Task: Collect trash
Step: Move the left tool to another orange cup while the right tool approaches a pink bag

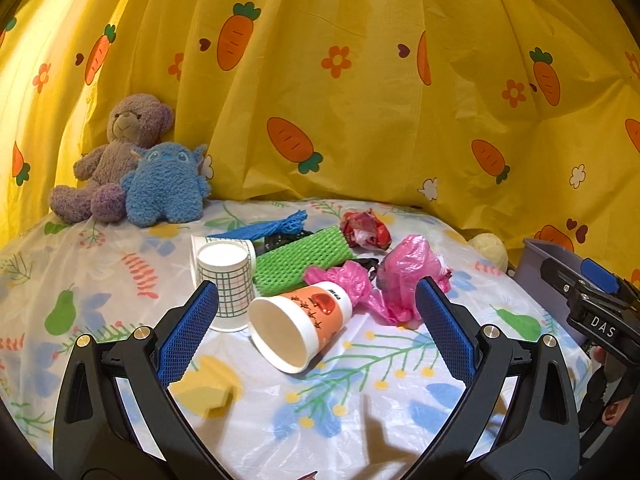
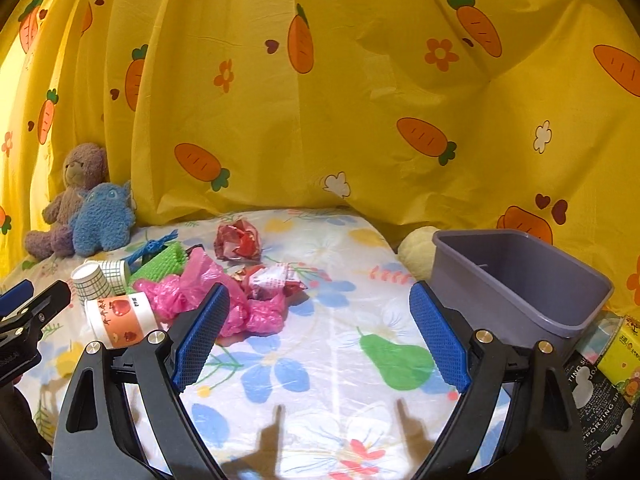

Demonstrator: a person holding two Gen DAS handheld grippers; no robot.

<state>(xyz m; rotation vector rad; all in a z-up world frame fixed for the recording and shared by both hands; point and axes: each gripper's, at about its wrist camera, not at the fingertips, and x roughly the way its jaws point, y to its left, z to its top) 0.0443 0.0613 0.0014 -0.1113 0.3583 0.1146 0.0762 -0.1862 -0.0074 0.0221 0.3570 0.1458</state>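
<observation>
Trash lies in a heap on the flowered tablecloth. An orange paper cup (image 1: 300,326) (image 2: 120,318) lies on its side, mouth toward my left gripper (image 1: 316,320), which stands open just in front of it with nothing held. Behind it are a checked paper cup (image 1: 226,280) (image 2: 93,278), green foam netting (image 1: 302,260) (image 2: 160,264), blue netting (image 1: 268,226), a pink plastic bag (image 1: 384,280) (image 2: 208,292) and a crumpled red wrapper (image 1: 366,230) (image 2: 238,240). My right gripper (image 2: 320,332) is open over bare cloth, between the heap and the grey bin (image 2: 516,280) (image 1: 544,256).
Two plush toys, a brown bear (image 1: 116,152) and a blue one (image 1: 164,184), sit at the back left against the yellow carrot curtain (image 1: 360,80). A pale round object (image 2: 418,250) lies behind the bin. Boxes (image 2: 616,352) stand right of the bin.
</observation>
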